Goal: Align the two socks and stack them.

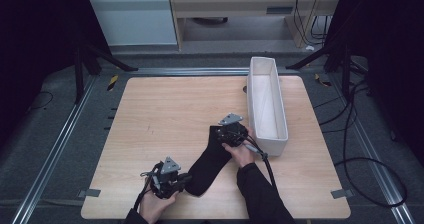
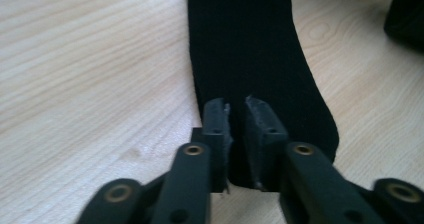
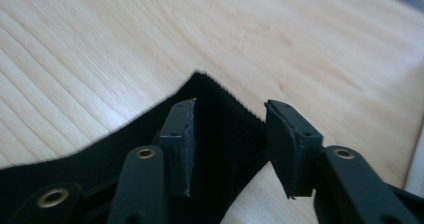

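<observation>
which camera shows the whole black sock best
The high view: the black sock lies flat on the table, seen end to end between both grippers. The left gripper view shows one end and its length; the right gripper view shows the other end's ribbed edge.

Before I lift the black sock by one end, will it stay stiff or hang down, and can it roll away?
The black sock lies flat against the wooden table, so it is probably soft knit and would hang limp. Being flat, it is unlikely to roll. It looks light, so a push would likely bunch it.
</observation>
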